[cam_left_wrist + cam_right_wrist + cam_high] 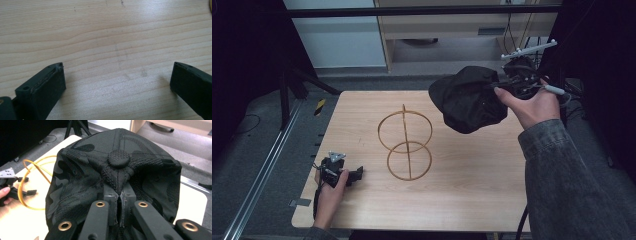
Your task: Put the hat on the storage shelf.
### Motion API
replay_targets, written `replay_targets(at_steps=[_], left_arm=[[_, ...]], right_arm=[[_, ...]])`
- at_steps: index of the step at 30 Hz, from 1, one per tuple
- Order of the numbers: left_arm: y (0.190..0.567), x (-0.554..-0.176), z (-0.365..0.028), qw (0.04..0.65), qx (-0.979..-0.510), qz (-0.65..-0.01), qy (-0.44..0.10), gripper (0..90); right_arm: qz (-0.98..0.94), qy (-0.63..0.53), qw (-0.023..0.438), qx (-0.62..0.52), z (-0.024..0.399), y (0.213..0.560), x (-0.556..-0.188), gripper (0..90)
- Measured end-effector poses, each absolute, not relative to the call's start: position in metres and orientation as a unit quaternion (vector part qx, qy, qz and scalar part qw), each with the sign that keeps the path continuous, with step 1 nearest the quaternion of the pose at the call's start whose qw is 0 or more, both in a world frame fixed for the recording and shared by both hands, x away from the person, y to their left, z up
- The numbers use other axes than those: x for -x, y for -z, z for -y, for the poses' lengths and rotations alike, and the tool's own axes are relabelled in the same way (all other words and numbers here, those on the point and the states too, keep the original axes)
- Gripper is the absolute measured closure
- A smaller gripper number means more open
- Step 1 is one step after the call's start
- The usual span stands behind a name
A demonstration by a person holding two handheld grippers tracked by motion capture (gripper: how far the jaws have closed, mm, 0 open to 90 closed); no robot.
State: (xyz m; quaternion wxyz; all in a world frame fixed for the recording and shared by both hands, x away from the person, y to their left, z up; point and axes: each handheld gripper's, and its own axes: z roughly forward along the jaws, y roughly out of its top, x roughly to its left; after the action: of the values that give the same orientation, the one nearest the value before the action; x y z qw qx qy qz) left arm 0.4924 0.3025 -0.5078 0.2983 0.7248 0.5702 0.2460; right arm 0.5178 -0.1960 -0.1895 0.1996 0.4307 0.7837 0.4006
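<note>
Cap [469,99] pinched in my right gripper [119,201], held above the desk's [472,195] far right corner.
My left gripper [117,75] rests by the near left edge, its 2 jaws apart over bare wood; wire stand [405,145] at mid-desk.

A light wooden table [472,200] fills the middle of the high view. Near its centre stands a yellow wire stand [405,145], made of two rings joined by an upright rod. Left of the table, a metal rail [262,175] runs diagonally over the grey floor [242,150]. A small yellow-and-black striped piece [320,106] lies at the table's upper left corner. At the top of the frame is pale wooden furniture [452,25], perhaps a cabinet.
</note>
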Motion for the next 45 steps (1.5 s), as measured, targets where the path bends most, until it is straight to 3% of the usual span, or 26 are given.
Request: replay_targets(at_steps=[45], left_arm=[[0.508,-0.492,-0.303,0.298,-0.725,-0.57,-0.246,0.0]], right_arm=[[-0.803,-0.445,0.167,-0.36,0.124,0.166,-0.509,86.5]])
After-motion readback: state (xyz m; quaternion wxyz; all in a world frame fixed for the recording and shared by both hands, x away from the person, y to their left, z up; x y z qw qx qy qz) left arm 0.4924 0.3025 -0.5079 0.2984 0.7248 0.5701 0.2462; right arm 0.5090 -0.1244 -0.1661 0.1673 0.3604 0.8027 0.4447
